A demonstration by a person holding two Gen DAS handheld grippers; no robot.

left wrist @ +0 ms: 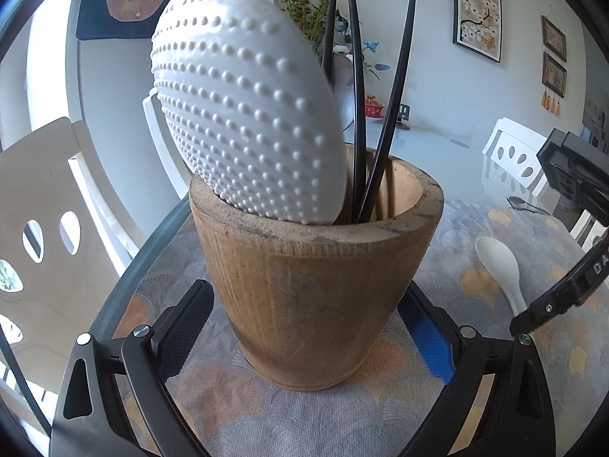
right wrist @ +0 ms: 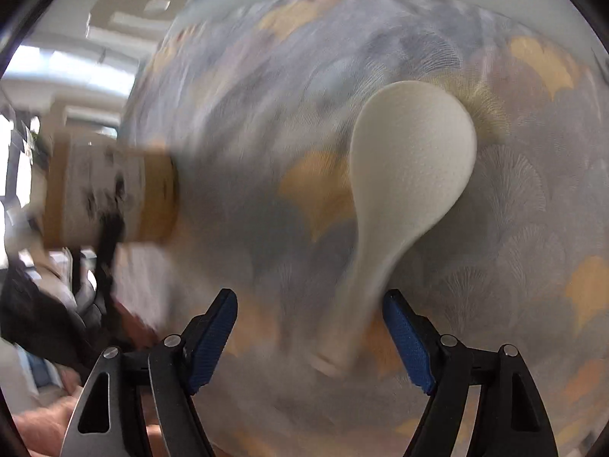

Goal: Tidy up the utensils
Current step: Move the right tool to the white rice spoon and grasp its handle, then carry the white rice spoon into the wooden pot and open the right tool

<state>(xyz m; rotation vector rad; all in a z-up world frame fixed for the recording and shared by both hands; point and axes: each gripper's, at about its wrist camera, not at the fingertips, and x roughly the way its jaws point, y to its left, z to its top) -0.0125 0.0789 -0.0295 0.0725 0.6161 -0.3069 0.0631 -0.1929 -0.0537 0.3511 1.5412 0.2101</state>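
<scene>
The left gripper (left wrist: pixel 304 346) has its jaws on both sides of the wooden cup (left wrist: pixel 316 282), touching it low down, so it seems to hold the cup steady on the cloth (left wrist: pixel 243 419) that covers the bench; inside the cup a bumpy white rice spoon (left wrist: pixel 243 106) and black chopsticks (left wrist: pixel 384 114) already stand, so that part looks done; out at two o'clock from the cup a second white spoon (right wrist: pixel 403 175) lies flat on the cloth, not yet put away; the right gripper (right wrist: pixel 308 339) is over its handle, jaws wide and holding nothing; farther off, a small metal spoon (left wrist: pixel 527 205) waits on the bench.
</scene>
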